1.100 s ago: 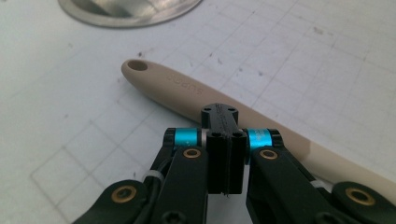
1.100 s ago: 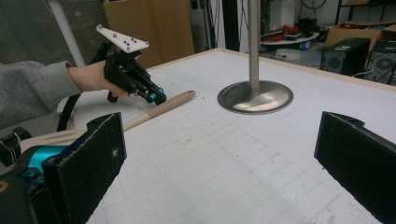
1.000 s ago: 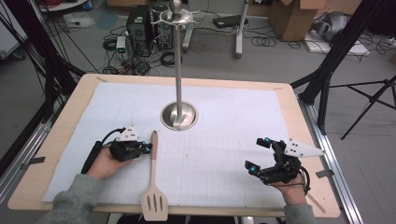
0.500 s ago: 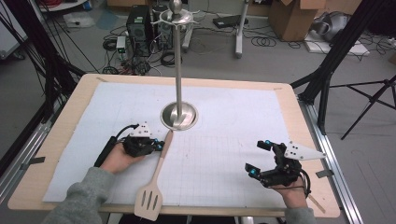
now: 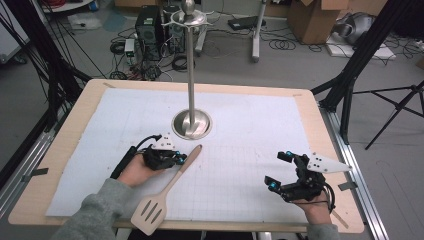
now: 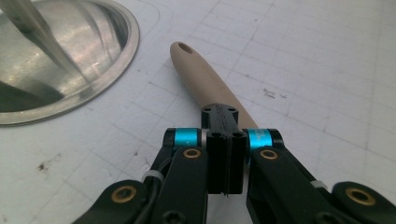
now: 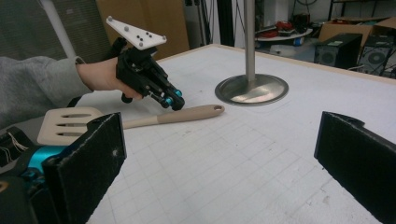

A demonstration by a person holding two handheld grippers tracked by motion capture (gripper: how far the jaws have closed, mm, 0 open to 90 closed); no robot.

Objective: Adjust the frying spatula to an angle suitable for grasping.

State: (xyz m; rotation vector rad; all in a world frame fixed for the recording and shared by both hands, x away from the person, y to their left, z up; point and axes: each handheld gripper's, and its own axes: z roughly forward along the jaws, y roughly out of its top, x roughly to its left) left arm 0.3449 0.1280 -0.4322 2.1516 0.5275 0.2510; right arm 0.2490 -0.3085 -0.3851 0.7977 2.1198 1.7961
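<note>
Spatula (image 5: 167, 192) clamped at its handle by the left gripper (image 5: 181, 159) — lying slantwise on the white gridded mat (image 5: 250, 130).

Left gripper's jaws shut tight on the beige handle, roughly at its upper third, as seen in the left gripper view (image 6: 224, 140); handle's holed tip (image 6: 183, 47) pointing toward the round steel base (image 5: 191, 124) of the upright pole stand (image 5: 190, 65), near it but apart. Slotted blade (image 5: 148, 214) out over the table's near wooden edge (image 5: 65, 150) — resting on it or raised a little, hard to tell from above. Farther right, well apart from the spatula, right gripper (image 5: 280, 170) held low over the mat with jaws wide open, nothing between the black pads (image 7: 91, 154). Beyond the table, computer towers (image 5: 155, 25), cables and cardboard boxes (image 5: 315, 20) on the floor.
</note>
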